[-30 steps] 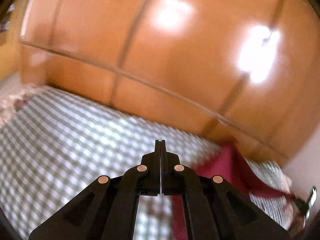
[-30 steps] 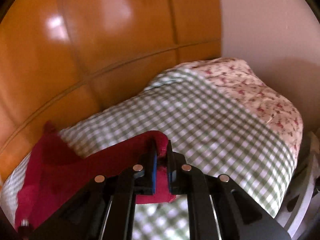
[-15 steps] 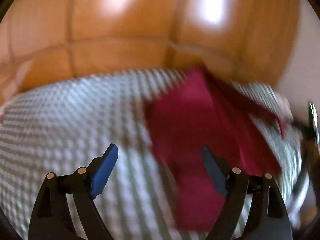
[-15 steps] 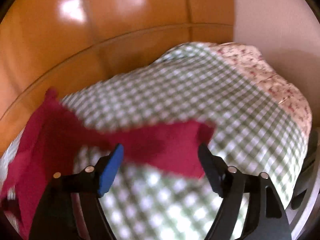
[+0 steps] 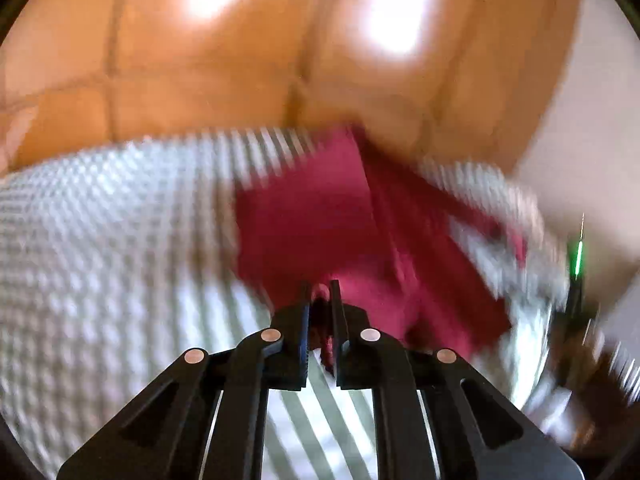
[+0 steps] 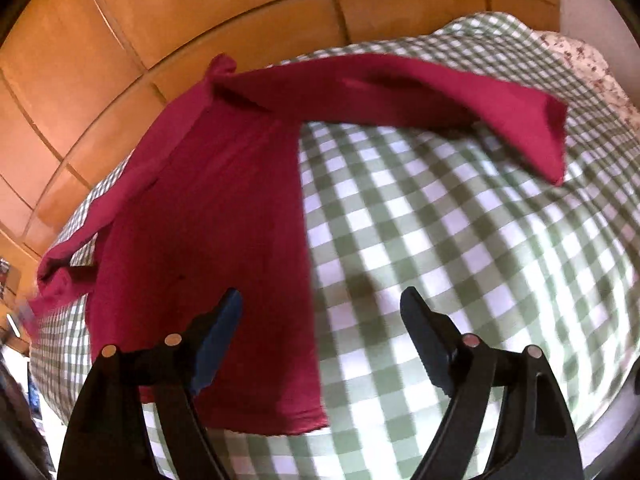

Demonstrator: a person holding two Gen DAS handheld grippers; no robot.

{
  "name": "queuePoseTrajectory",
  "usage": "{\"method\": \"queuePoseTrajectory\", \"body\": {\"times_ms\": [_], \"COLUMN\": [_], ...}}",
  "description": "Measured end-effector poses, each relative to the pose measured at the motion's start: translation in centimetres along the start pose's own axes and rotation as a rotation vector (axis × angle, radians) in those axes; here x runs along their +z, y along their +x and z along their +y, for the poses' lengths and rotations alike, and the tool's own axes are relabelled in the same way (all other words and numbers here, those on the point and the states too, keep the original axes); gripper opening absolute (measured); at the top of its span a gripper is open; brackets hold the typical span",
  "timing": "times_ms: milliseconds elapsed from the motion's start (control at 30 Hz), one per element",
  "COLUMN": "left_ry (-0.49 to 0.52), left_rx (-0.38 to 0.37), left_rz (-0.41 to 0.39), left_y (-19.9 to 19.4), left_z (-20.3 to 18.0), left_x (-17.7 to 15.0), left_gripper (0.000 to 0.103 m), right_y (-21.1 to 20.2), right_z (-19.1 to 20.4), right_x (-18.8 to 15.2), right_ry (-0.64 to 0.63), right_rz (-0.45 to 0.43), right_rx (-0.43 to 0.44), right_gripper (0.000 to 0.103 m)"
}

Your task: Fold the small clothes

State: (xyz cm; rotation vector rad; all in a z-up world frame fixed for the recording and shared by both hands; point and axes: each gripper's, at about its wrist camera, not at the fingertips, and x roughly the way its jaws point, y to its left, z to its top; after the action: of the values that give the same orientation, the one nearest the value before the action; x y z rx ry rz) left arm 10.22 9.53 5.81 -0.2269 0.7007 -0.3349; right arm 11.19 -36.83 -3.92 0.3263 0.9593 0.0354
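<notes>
Red garment on green-checked bedcover, two grippers over it.
Left wrist view: left gripper, jaws having just closed, clamps a fold of the red garment. Right wrist view: right gripper gapes wide; garment beneath its left finger, bedcover underneath.

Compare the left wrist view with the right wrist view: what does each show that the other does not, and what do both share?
Only the left wrist view shows the left gripper, whose jaws have just been closing, now pinching a bunched edge of the dark red cloth garment; the picture is blurred.

Only the right wrist view shows the right gripper with jaws open and nothing between them, a long red sleeve stretched out across the bed, and a floral-print fabric at the far corner.

Both show the red garment, the green-and-white checked bedcover and the orange wooden panelling.
</notes>
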Motion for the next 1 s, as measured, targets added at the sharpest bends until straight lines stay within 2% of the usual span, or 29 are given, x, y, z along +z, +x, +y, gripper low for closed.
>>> {"method": "queuePoseTrajectory", "body": {"times_ms": [67, 167, 200, 267, 300, 333, 367, 400, 433, 467, 500, 600, 667, 700, 833, 900, 933, 967, 1000], "left_ry": [-0.063, -0.192, -0.226, -0.362, -0.400, -0.435, -0.451, -0.470, -0.481, -0.485, -0.470, -0.401, -0.355, -0.331, -0.335, -0.310, -0.311, -0.329, -0.351], "left_rx": [0.066, 0.274, 0.325, 0.542, 0.602, 0.648, 0.651, 0.626, 0.605, 0.557, 0.458, 0.282, 0.126, 0.043, -0.160, -0.176, -0.178, -0.191, -0.203], "left_rz": [-0.102, -0.234, -0.252, -0.299, -0.310, -0.315, -0.318, -0.336, -0.355, -0.352, -0.298, -0.156, -0.026, 0.047, 0.181, 0.188, 0.173, 0.177, 0.191], "left_y": [-1.3, -2.6, -2.8, -3.3, -3.7, -3.8, -4.0, -4.1, -4.1, -3.8, -2.9, 0.3, 3.2, 4.9, 9.0, 10.0, 10.6, 11.1, 11.8], "left_z": [3.4, 9.6, 11.1, 15.2, 16.1, 16.8, 16.9, 16.7, 16.2, 15.7, 15.1, 12.2, 9.4, 7.5, 3.0, 0.9, 0.3, 0.3, 0.1], "left_x": [4.9, 13.1, 14.4, 17.3, 17.5, 17.5, 17.0, 15.8, 14.5, 13.0, 11.4, 5.9, 1.6, -0.8, -6.1, -6.7, -6.9, -6.8, -6.7], "left_gripper": [0.007, 0.007, 0.007, 0.008, 0.008, 0.023, 0.063, 0.085, 0.096, 0.096, 0.096, 0.085, 0.078, 0.078, 0.078, 0.078, 0.071, 0.060, 0.053], "right_y": [0.4, 0.9, 1.0, 1.0, 1.1, 1.1, 1.2, 1.3, 1.4, 1.5, 1.5, 1.6, 1.4, 1.3, 1.0, 1.0, 1.2, 1.4, 1.6], "right_z": [0.0, -0.4, -0.5, -0.7, -0.8, -0.7, -0.7, -0.6, -0.5, -0.4, -0.3, -0.2, -0.3, -0.3, 0.0, 0.5, 0.8, 1.2, 1.7], "right_x": [0.1, 0.3, 0.3, 0.3, 0.2, 0.1, 0.0, -0.2, -0.3, -0.3, -0.4, -0.4, -0.6, -0.8, -1.5, -1.7, -1.7, -1.8, -1.9], "right_ry": [0.010, 0.024, 0.029, 0.039, 0.041, 0.036, 0.028, 0.015, 0.005, -0.003, -0.014, -0.032, -0.028, -0.024, -0.013, -0.022, -0.031, -0.047, -0.067], "right_rz": [0.007, 0.009, 0.010, 0.012, 0.013, 0.012, 0.011, 0.012, 0.014, 0.016, 0.019, 0.033, 0.043, 0.048, 0.059, 0.076, 0.084, 0.089, 0.092], "right_rx": [0.006, 0.004, 0.004, 0.004, 0.003, 0.000, -0.003, -0.006, -0.010, -0.013, -0.015, -0.006, 0.011, 0.027, 0.058, 0.095, 0.108, 0.111, 0.097], "right_gripper": [0.080, 0.080, 0.080, 0.080, 0.080, 0.080, 0.080, 0.081, 0.081, 0.081, 0.081, 0.081, 0.081, 0.080, 0.073, 0.064, 0.063, 0.060, 0.052]}}
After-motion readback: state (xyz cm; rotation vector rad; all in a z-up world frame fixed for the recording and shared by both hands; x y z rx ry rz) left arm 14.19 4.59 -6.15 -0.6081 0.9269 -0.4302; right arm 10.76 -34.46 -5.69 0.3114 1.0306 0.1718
